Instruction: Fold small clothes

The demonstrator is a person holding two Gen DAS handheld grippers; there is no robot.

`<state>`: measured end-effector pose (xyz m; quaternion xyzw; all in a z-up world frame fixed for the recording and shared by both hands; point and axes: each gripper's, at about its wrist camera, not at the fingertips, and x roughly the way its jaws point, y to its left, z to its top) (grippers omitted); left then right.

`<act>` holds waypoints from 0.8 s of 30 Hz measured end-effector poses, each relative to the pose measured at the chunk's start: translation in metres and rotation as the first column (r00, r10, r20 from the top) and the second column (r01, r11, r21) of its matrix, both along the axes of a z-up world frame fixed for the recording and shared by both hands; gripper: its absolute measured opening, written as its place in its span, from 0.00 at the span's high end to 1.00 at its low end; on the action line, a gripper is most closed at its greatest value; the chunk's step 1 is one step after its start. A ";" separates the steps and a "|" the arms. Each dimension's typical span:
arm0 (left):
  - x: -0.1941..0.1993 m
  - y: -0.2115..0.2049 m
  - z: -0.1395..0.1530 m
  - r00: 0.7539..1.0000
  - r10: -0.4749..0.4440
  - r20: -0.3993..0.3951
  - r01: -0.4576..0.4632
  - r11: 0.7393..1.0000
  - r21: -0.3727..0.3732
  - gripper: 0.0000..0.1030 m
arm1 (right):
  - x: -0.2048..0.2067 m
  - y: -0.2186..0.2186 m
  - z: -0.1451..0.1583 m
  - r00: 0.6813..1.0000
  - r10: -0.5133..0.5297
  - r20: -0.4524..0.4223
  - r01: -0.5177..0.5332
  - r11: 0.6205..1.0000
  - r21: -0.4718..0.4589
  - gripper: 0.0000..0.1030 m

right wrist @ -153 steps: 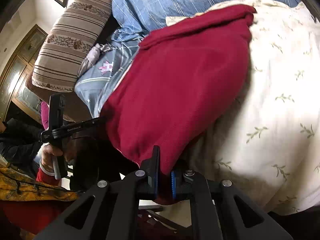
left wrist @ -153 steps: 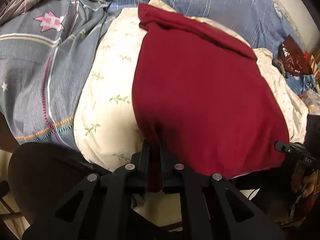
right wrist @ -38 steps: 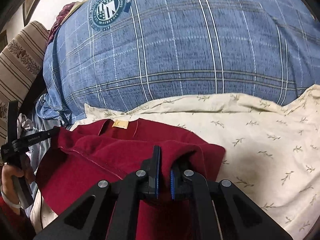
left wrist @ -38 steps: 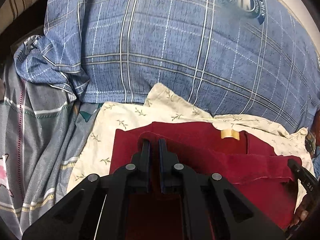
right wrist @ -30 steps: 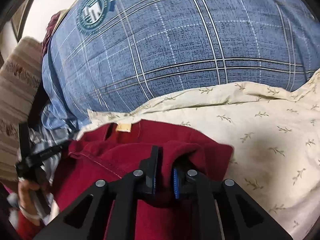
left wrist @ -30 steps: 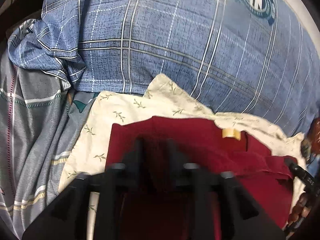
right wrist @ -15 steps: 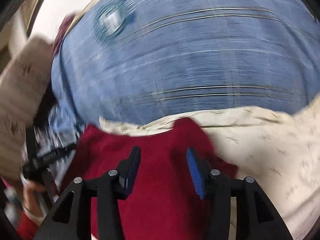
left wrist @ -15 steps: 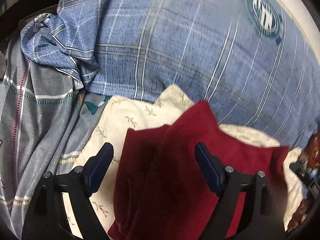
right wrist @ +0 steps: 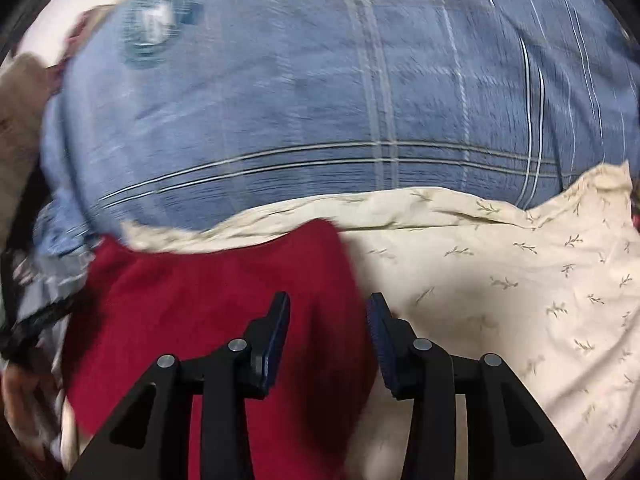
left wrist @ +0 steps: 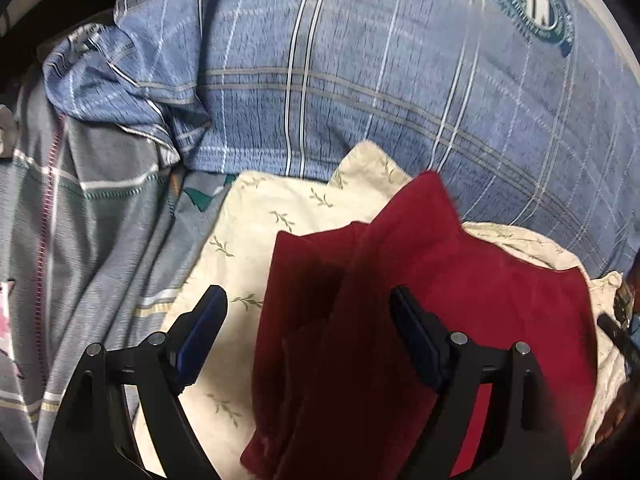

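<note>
1. Lying folded on the cream leaf-print pillow [left wrist: 256, 240], the dark red garment [left wrist: 460, 300] sits below a blue plaid quilt [left wrist: 360, 80].
2. Left gripper [left wrist: 308, 300]: jaws spread wide, garment's left edge between them, not touching.
3. Right gripper [right wrist: 328, 304]: jaws apart over the garment's right edge, empty.

The shirt [left wrist: 460, 300] is plain dark red. The sheet [left wrist: 256, 240] under it is cream with small green sprigs. The pillow [left wrist: 360, 80] is blue plaid with a round green-and-white badge [left wrist: 532, 4].
</note>
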<state>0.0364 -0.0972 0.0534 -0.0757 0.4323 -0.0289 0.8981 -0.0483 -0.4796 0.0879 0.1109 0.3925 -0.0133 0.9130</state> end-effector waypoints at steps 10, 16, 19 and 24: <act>-0.061 0.014 0.021 0.999 -0.044 -0.004 0.044 0.999 0.029 0.19 | -0.015 0.044 0.000 0.999 0.035 -0.032 -0.038 0.993 -0.113 0.56; -0.079 0.028 -0.003 0.997 -0.034 -0.068 0.036 0.999 0.026 0.19 | 0.030 0.144 0.006 0.947 0.321 0.025 -0.322 0.944 0.069 0.60; -0.074 0.032 -0.018 0.995 -0.029 -0.101 0.030 1.000 0.007 0.18 | 0.074 0.195 -0.011 0.922 0.386 0.003 -0.385 0.919 0.085 0.62; -0.061 0.036 -0.024 0.995 -0.019 -0.098 0.017 1.000 -0.017 0.14 | 0.133 0.254 -0.034 0.898 0.434 -0.064 -0.430 0.900 0.077 0.63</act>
